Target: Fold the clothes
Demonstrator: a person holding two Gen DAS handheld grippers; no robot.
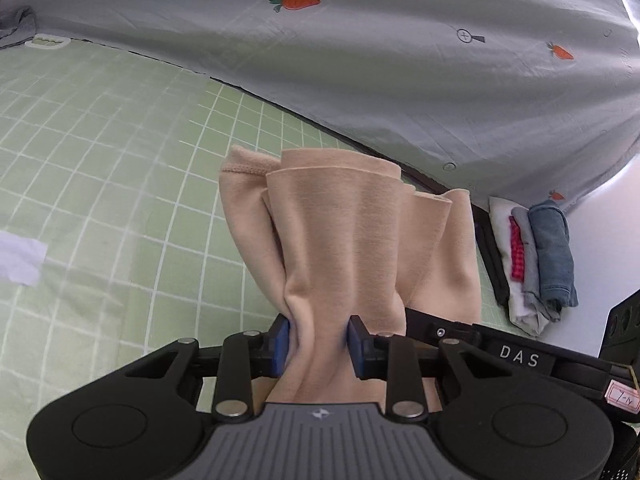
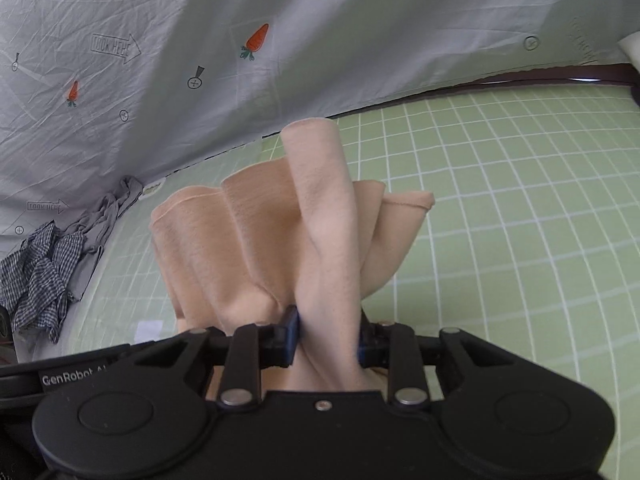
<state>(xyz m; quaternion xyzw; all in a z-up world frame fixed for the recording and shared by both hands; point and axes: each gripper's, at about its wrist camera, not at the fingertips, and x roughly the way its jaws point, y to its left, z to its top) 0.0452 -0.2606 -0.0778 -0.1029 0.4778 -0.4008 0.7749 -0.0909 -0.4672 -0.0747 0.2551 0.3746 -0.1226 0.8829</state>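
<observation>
A peach garment (image 1: 344, 224) hangs bunched in front of the left wrist camera, above a green checked sheet (image 1: 100, 152). My left gripper (image 1: 318, 346) is shut on the peach garment, its blue pads pinching a fold. In the right wrist view the same peach garment (image 2: 280, 232) fans out in folds above the green sheet (image 2: 520, 200). My right gripper (image 2: 328, 340) is shut on it too. The other gripper's black body (image 1: 520, 350) shows at the right of the left wrist view.
A grey carrot-print cloth (image 1: 400, 60) hangs behind the sheet; it also shows in the right wrist view (image 2: 200, 40). A stack of folded clothes (image 1: 536, 256) lies at right. A checked garment (image 2: 36, 276) and a grey one (image 2: 108, 216) lie crumpled at left. A white paper scrap (image 1: 20, 256) lies on the sheet.
</observation>
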